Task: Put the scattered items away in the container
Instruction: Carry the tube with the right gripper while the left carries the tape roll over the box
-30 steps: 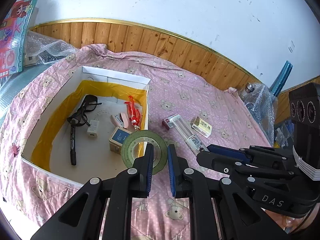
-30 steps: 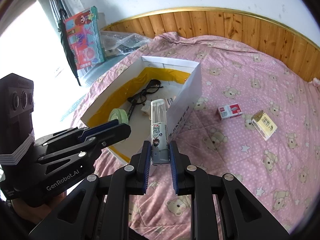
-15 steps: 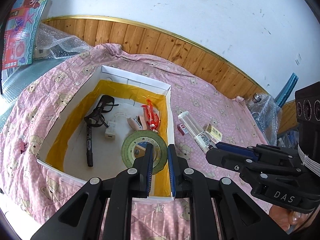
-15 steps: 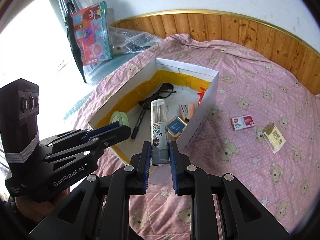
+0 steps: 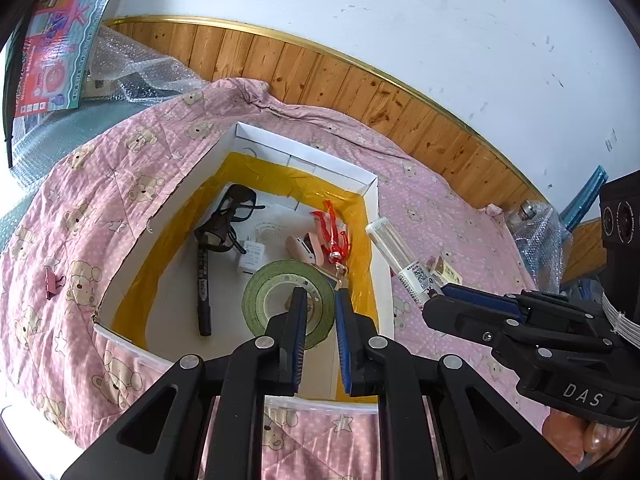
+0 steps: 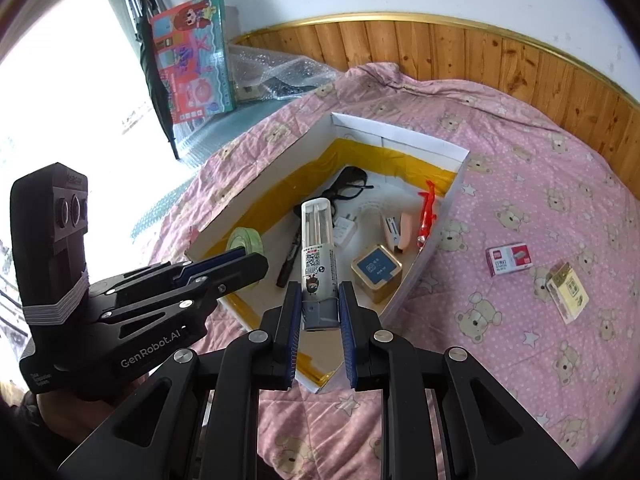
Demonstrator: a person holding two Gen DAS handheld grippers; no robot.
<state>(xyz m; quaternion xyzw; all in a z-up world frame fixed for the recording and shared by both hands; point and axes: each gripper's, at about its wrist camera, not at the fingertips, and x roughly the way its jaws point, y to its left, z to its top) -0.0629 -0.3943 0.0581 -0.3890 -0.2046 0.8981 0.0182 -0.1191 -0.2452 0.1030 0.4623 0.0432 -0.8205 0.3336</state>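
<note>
Now carried from quilt to above box (image 5: pixel 372 184), center frame: left gripper (image 5: pixel 320 316) clenched on tape roll (image 5: pixel 276 292), right gripper (image 6: pixel 320 308) clenched on tube (image 6: pixel 318 248); release judged next; two small packets (image 6: pixel 509 259) remain, right.

Over the last second I've swung both grippers in over the box (image 5: pixel 372 184). The green tape roll (image 5: pixel 288 300) in my left gripper (image 5: pixel 320 320) was out over the quilt, now it's above the box floor. The tube (image 6: pixel 318 256) in my right gripper (image 6: pixel 320 312) now hangs past the near wall too.
</note>
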